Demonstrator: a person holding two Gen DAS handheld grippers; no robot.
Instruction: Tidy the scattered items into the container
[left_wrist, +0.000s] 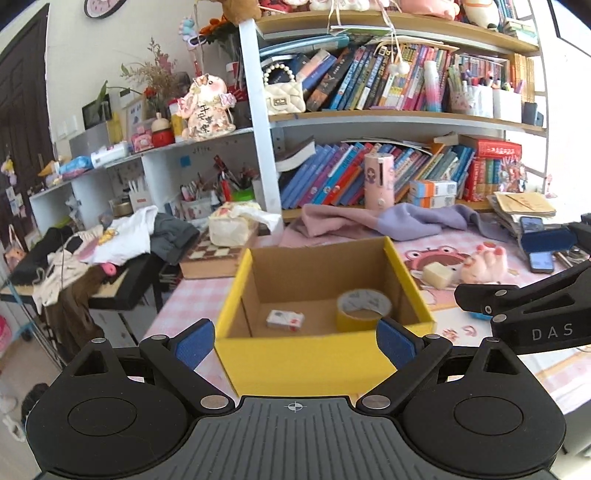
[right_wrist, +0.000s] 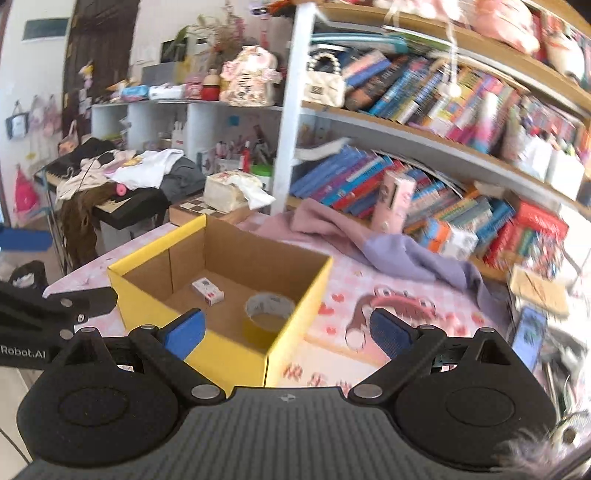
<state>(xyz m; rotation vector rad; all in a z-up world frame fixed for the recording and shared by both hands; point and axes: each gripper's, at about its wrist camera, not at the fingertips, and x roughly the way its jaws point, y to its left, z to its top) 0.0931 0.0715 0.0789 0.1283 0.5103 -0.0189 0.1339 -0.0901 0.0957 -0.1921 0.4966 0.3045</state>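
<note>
A yellow cardboard box (left_wrist: 321, 354) stands open on the pink desk mat. Inside it lie a roll of yellow tape (left_wrist: 364, 310) and a small white-and-red packet (left_wrist: 285, 319). My left gripper (left_wrist: 295, 343) is open and empty, just in front of the box's near wall. A cream block (left_wrist: 437, 275) and a pink pig plush (left_wrist: 484, 264) lie on the mat right of the box. In the right wrist view the box (right_wrist: 229, 354), tape (right_wrist: 269, 314) and packet (right_wrist: 208, 290) show again. My right gripper (right_wrist: 286, 332) is open and empty over the box's near right corner.
A pink and purple cloth (left_wrist: 369, 221) lies behind the box. A tissue pack (left_wrist: 232, 225) sits on a chessboard box (left_wrist: 214, 258) at the back left. Phones and papers (left_wrist: 535, 236) lie at the right. Bookshelves (left_wrist: 369, 114) stand behind.
</note>
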